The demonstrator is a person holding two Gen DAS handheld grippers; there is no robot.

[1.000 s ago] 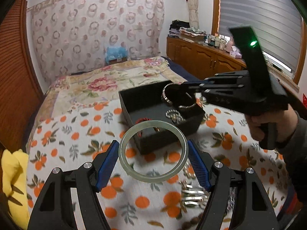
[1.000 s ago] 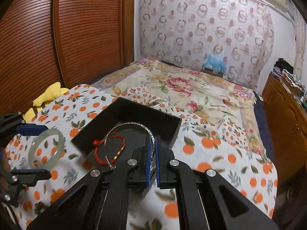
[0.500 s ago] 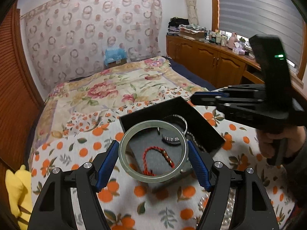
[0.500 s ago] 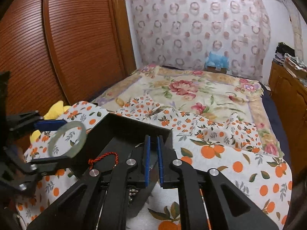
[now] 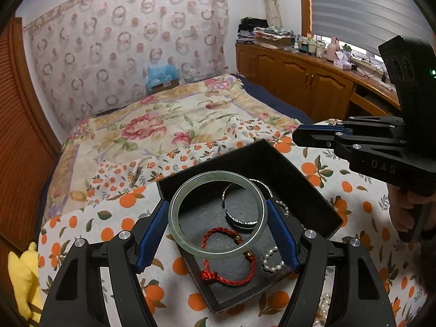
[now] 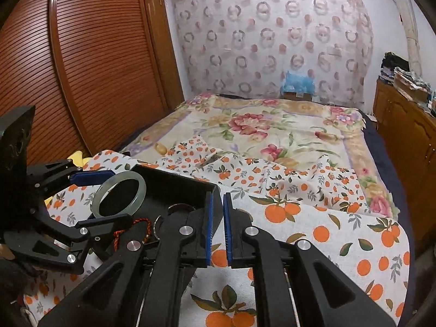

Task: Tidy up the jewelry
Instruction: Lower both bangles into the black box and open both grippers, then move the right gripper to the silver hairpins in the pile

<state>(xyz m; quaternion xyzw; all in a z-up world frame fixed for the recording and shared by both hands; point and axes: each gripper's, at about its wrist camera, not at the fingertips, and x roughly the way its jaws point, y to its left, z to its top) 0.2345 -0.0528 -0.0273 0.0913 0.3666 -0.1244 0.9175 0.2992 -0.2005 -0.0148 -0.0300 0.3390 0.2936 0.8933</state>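
A: left gripper [image 5: 217,215] status?
B: jaws wide, blue pads [image 5: 152,234] clamped on a pale green bangle [image 5: 216,214] across its width; bangle held roughly flat, in the air over the black box [image 5: 313,190]; in the right wrist view the same bangle [image 6: 119,194] sits between the pads above the box's near-left part.

A: right gripper [image 6: 217,226]?
B: jaws nearly together, thin slit between the blue pads; nothing in the slit; it went 2 to 7 in the last second, so just eased apart a touch; tips sit just past the box's right corner, over the orange-print cloth [image 6: 321,231]; in the left wrist view the right gripper [image 5: 302,133] hangs above and right of the box, a hand [image 5: 406,212] on its grip.

A: box contents?
B: red braided cord bracelet [image 5: 231,256] near the front; silver cuff [image 5: 239,209] further back; string of pearls [image 5: 272,261] at the right wall; all lie on the grey liner; box is open-topped and rests on the cloth.

A: surroundings?
B: cloth lies on a bed with a floral quilt [image 5: 169,125]; yellow fabric [image 5: 24,280] at the left edge; wooden cabinets [image 5: 299,81] along the right wall; slatted wardrobe door [image 6: 90,60] to the left.
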